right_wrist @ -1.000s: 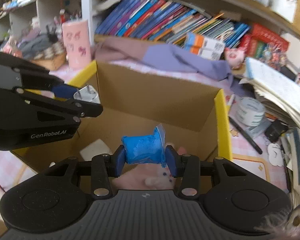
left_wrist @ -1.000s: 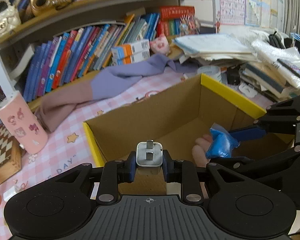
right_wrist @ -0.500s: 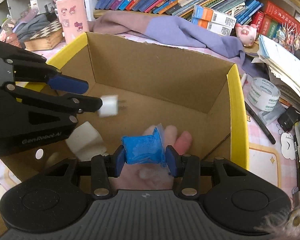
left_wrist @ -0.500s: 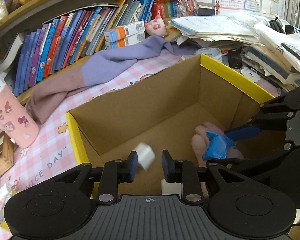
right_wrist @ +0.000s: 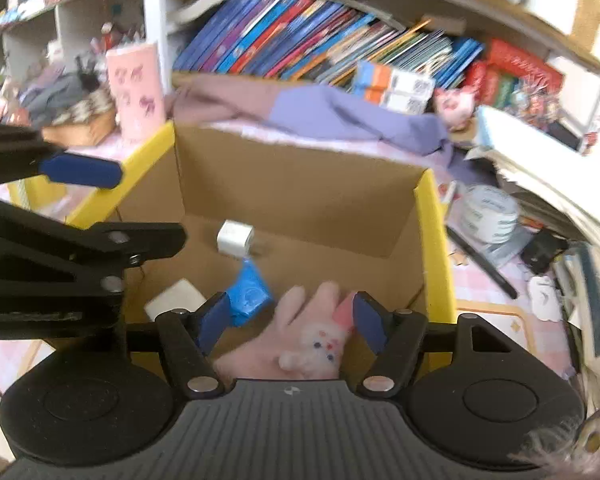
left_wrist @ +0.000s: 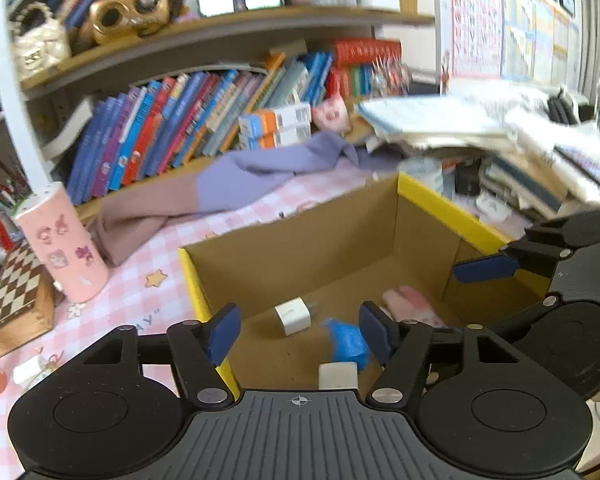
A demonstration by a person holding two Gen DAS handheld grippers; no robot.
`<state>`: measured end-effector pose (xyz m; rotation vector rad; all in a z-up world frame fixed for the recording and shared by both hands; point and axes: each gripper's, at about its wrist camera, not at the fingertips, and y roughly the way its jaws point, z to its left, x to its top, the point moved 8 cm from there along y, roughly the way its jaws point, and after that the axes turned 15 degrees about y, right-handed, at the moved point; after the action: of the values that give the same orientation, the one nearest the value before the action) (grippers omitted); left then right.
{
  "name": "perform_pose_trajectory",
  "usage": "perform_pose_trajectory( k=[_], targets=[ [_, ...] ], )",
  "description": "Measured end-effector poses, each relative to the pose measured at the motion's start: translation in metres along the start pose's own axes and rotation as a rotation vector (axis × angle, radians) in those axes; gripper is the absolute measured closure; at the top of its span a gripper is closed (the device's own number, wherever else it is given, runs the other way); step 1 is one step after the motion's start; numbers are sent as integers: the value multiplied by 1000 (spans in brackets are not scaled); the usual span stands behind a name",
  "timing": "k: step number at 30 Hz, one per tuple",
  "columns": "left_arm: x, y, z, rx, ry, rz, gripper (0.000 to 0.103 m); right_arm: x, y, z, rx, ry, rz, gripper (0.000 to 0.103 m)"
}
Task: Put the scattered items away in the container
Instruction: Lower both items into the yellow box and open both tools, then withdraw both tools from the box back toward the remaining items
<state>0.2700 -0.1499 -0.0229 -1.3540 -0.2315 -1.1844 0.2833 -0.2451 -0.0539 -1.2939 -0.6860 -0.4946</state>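
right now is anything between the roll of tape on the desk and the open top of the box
Only the box's own yellow-edged side wall, beside the tape roll. A lift clears it; the top is open, with bare floor inside.

A cluttered desk under a pink checked tablecloth (left_wrist: 148, 292) fills the lower left of the left wrist view. Behind it, a wooden bookshelf (left_wrist: 220, 36) runs across the upper frame, with a row of colourful leaning books (left_wrist: 172, 128) below it. Printed charts (left_wrist: 480, 16) cover the wall at upper right. Bright daylight.
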Motion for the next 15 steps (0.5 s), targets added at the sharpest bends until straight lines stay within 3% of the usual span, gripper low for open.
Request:
perform_pose_trajectory(
  k=[9, 15],
  targets=[
    [-8, -54, 9, 46, -56, -104, 27, -2, -44, 8, -64, 84, -131, 33],
    [-28, -80, 14, 69, -100, -128, 24, -17, -70, 15, -109, 129, -184, 31]
  ],
)
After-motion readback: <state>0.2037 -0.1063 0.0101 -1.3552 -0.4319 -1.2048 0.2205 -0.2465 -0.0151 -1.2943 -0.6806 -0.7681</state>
